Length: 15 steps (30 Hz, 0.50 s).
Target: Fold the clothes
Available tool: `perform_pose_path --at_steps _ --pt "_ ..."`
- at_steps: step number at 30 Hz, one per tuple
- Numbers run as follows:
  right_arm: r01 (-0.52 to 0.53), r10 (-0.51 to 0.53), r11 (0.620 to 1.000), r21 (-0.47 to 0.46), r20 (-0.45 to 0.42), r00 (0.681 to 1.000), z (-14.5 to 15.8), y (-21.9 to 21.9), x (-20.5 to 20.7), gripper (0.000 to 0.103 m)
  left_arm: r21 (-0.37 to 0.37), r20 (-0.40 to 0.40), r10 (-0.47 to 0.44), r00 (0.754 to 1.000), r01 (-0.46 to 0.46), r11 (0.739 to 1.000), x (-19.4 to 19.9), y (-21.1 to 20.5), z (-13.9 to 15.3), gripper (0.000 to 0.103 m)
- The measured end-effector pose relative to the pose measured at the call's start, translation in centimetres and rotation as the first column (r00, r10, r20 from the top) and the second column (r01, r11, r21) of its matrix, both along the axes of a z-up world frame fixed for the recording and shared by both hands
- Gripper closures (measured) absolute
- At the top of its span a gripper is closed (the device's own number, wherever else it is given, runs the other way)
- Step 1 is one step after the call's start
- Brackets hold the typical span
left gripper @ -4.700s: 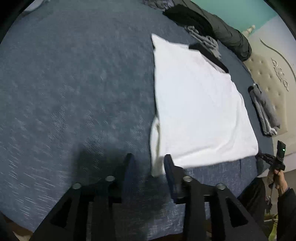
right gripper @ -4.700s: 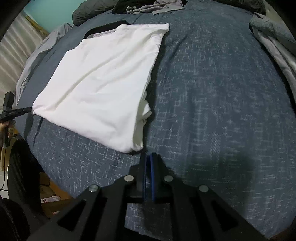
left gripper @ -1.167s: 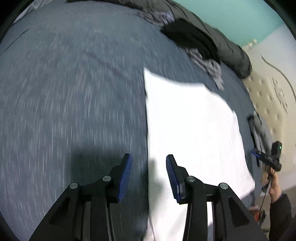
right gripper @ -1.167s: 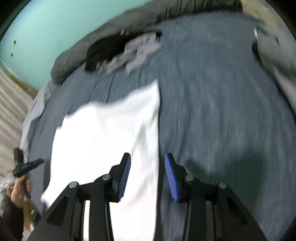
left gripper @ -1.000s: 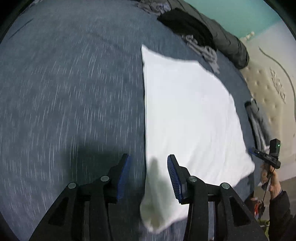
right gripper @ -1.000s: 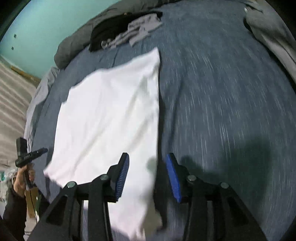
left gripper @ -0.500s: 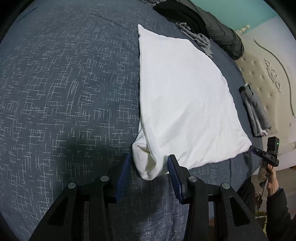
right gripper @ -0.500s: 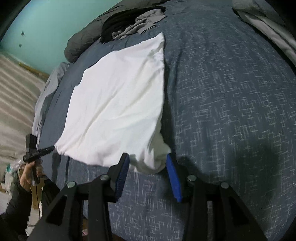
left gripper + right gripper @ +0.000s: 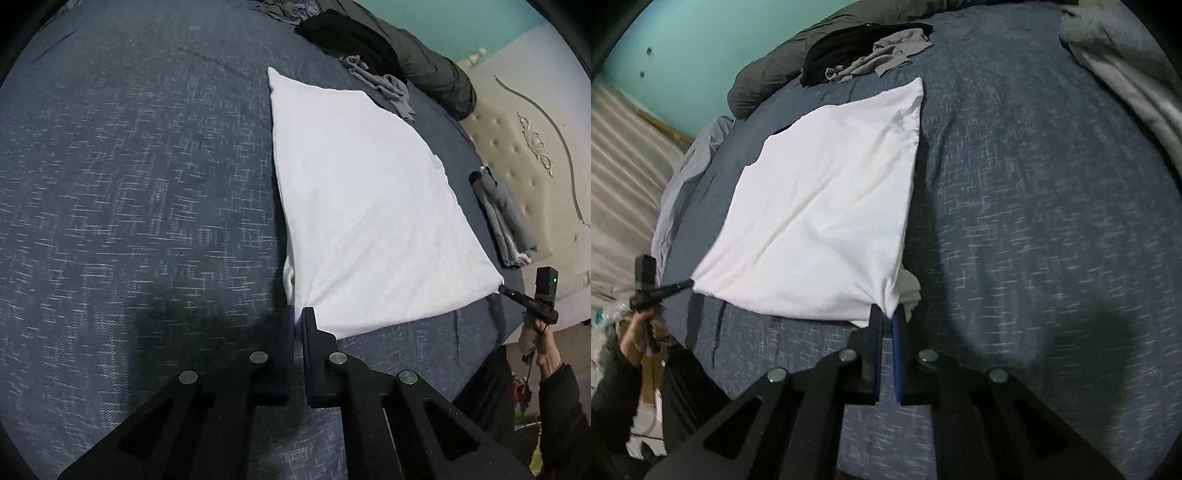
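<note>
The left gripper (image 9: 297, 314), at the lower centre of its view, is clamped on the near left corner of the white, partly folded cotton garment (image 9: 362, 206). The cloth lies flat on the dark blue speckled bed cover (image 9: 129, 184) and stretches away to the upper right. In the other view the right gripper (image 9: 886, 317) is pinched shut on the opposite near corner, and the garment spreads to the upper left. Each hand is nearest its own corner, so the near edge probably goes over toward the far edge. The cloth looks smooth, with a small bunch near each corner.
</note>
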State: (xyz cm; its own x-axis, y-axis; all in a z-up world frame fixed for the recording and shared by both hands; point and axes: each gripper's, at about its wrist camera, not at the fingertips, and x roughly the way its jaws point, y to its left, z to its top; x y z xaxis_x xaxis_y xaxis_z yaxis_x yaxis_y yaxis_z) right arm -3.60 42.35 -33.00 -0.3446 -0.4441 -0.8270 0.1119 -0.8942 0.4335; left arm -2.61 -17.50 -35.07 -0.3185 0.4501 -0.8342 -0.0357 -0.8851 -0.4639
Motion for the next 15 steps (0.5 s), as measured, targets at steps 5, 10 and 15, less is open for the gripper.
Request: perform_pose_path --at_steps 5,10,15 --pt "-0.001 -0.002 0.998 0.058 0.061 0.998 -2.7 0.2 -0.3 0.099 -0.001 0.063 0.013 0.998 -0.013 1.000 0.1 -0.7 -2.2 0.099" --pt "0.030 -0.031 0.999 0.021 0.067 0.997 -3.8 0.1 -0.2 0.099 0.001 0.069 0.026 0.997 -0.026 1.000 -0.1 -0.3 -2.6 0.099" --pt "0.053 -0.056 0.998 0.042 0.082 0.995 -3.2 0.0 -0.3 0.090 0.012 0.072 0.044 0.996 -0.045 0.999 -0.4 -0.3 -2.3 0.094"
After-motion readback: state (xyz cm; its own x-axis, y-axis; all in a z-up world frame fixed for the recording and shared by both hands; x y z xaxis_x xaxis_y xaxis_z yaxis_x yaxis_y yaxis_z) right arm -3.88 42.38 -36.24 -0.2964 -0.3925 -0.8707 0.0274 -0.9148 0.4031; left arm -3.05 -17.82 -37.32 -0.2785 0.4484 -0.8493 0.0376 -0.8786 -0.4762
